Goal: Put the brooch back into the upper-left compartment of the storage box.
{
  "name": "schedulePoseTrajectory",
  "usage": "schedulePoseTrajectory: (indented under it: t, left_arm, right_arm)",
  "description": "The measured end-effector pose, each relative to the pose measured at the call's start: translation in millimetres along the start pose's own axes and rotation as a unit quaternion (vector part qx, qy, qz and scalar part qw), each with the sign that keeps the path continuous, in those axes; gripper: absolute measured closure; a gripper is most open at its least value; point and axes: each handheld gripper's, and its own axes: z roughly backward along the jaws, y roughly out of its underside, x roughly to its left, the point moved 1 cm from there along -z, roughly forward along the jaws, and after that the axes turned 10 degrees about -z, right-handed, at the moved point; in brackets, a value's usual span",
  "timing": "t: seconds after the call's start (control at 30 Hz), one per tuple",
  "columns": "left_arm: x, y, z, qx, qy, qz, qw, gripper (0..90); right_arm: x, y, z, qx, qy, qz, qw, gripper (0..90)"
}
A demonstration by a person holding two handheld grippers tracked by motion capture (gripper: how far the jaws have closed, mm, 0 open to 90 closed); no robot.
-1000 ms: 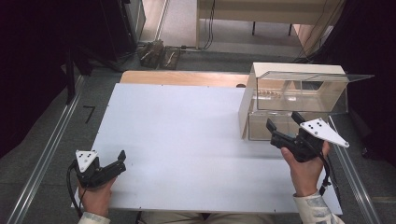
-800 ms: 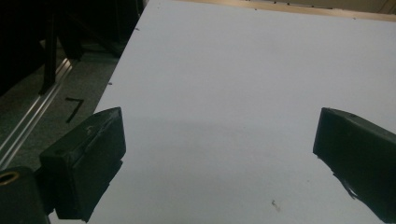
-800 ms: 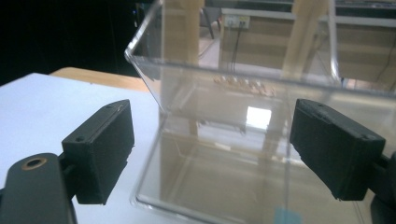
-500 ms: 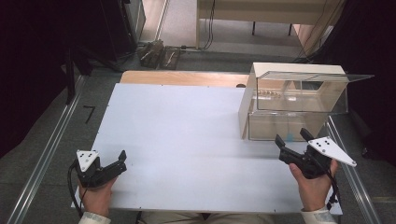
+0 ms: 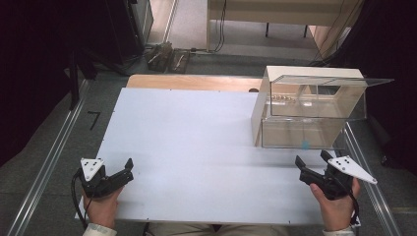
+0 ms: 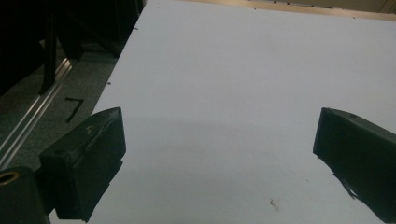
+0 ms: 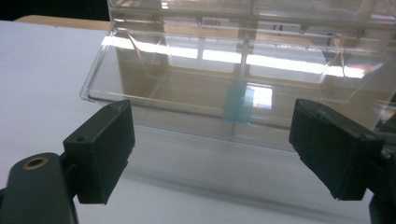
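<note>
A clear plastic case (image 5: 312,113) with a cream-coloured back stands at the right of the white table (image 5: 196,142), its lid raised. A small blue tab (image 7: 237,105) marks its front wall. My right gripper (image 5: 313,164) is held open near the table's front right corner, a short way in front of the case, jaws empty and pointing at it. My left gripper (image 5: 129,169) rests open at the front left corner, nothing between its jaws, looking along bare table (image 6: 243,93).
A wooden strip (image 5: 192,82) runs along the table's far edge. Metal rails (image 5: 49,162) flank the table on the floor at both sides. Cables and boxes (image 5: 167,56) lie on the floor beyond the table.
My right gripper has drawn back from the case toward the front right corner and sunk lower. The left gripper has barely moved.
</note>
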Motion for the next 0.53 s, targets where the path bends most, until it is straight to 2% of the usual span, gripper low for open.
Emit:
schedulePoseTrajectory:
  t: [0.53]
  left_arm:
    - [-1.0,0.2,-0.8,0.002,-0.001,-0.001,1.0,1.7]
  right_arm:
    - [-34.4,20.5,0.6,0.047,0.048,-0.018,0.9976,13.0]
